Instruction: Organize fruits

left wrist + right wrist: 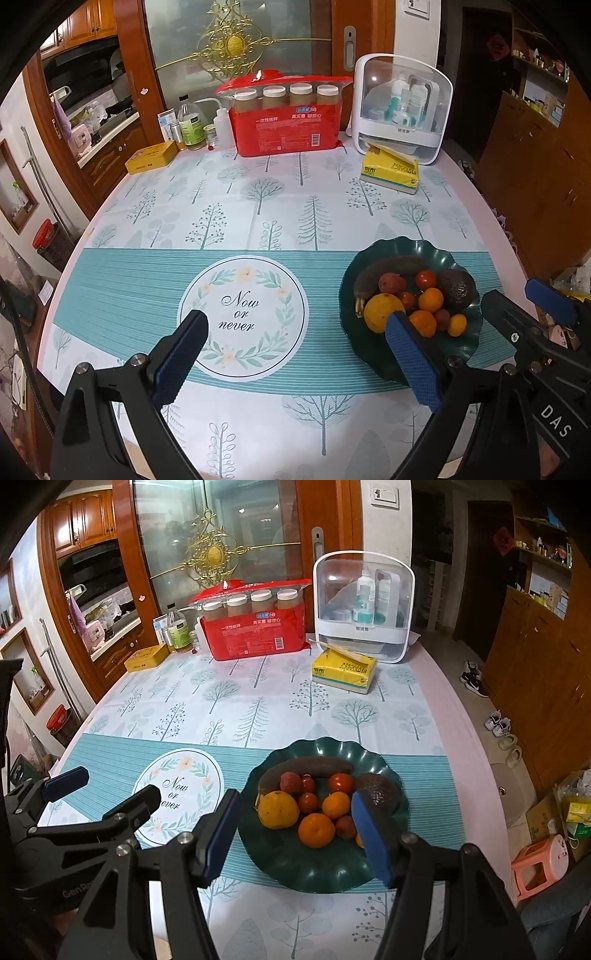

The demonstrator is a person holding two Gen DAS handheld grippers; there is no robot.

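A dark green scalloped plate sits on the table at the front right. It holds a brown banana, a yellow citrus, tangerines, small red fruits and a dark avocado. My right gripper is open and empty, above the plate's near side. My left gripper is open and empty over the round "Now or never" print, left of the plate. The right gripper also shows in the left wrist view.
At the table's far edge stand a red pack of paper cups, a white storage box with bottles, a yellow tissue pack, a yellow tin and bottles. A pink stool and shoes are on the floor at right.
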